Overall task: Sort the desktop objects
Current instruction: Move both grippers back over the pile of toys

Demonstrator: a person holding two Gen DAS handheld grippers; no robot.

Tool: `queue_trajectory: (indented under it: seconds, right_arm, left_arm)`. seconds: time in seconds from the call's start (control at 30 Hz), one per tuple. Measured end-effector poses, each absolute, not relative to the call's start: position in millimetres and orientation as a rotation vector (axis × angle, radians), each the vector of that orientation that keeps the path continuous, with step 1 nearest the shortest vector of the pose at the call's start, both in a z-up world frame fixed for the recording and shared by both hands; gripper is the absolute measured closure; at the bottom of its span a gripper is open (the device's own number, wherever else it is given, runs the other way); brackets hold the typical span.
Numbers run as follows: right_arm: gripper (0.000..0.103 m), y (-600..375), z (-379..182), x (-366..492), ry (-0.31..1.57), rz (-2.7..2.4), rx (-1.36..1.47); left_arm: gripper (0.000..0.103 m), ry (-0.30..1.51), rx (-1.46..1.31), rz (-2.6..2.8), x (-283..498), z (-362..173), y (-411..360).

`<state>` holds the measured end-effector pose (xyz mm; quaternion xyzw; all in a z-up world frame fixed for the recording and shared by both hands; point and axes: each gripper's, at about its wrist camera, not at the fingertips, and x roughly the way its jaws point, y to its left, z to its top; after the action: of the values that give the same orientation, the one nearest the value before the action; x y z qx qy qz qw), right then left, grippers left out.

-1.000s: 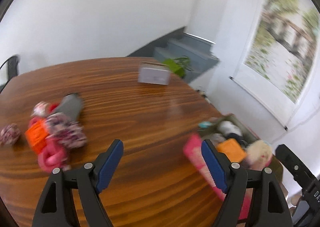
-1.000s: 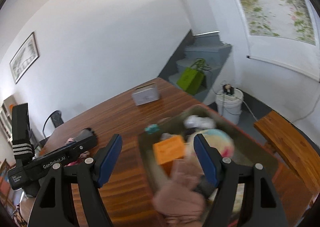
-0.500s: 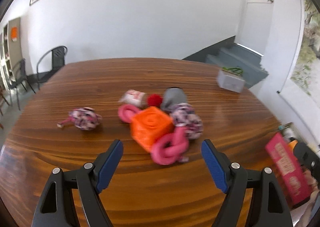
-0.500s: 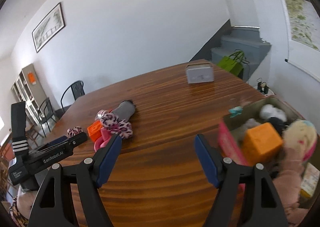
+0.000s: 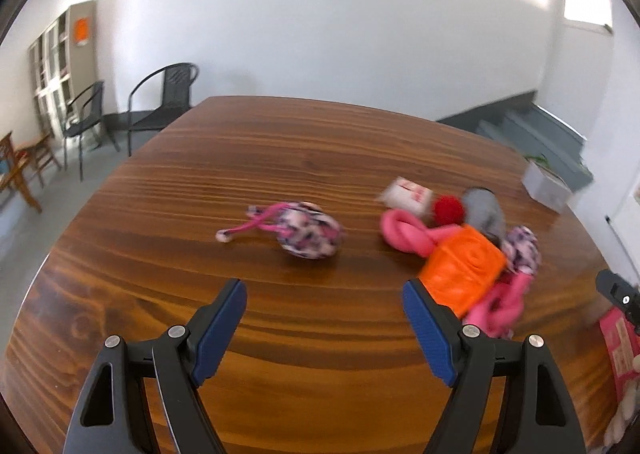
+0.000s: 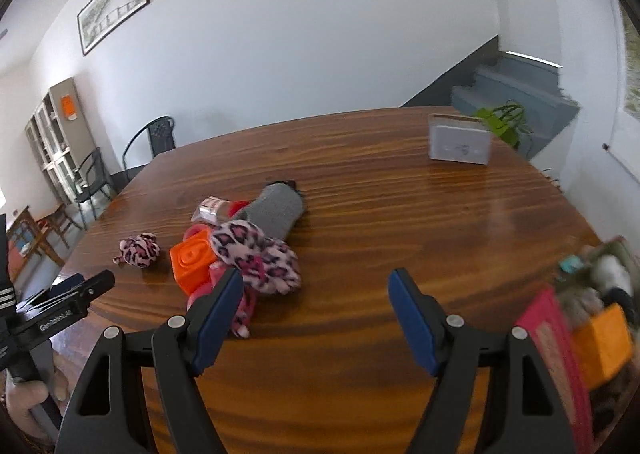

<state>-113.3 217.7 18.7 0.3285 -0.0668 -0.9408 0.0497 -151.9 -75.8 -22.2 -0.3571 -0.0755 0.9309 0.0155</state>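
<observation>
Both views have swung from the bin to the toys — left gripper (image 5: 324, 304) and right gripper (image 6: 316, 292) gape empty; fuzzy leopard pouch (image 5: 310, 234), ridged, possibly rubber orange cube (image 5: 464, 274).

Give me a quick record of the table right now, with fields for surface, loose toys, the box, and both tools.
surface: wooden table
toy pile: orange cube, pink ring toy, grey sock, spotted plush, red ball, small packet, all bunched together
lone toy: spotted pouch, apart from the pile
box: bin at the table edge, already holding toys
far item: grey case, standing upright
left tool: open, empty
right tool: open, empty
</observation>
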Motion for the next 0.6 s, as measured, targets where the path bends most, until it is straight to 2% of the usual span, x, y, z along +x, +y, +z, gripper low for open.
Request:
queue_trajectory:
  seconds: [0.33,0.6]
  right_arm:
    - [0.025,176.6,-3.5,-170.4,-0.172,-2.724,1.075]
    - [0.024,199.5,-23.4,-186.1,-0.256,-2.769,1.179]
  left_arm:
    - [0.021,-0.254,-1.142,2.905,-160.5,-28.5,-86.3]
    - [0.021,-0.249,-1.172,2.895,-166.1,-33.7,-84.7]
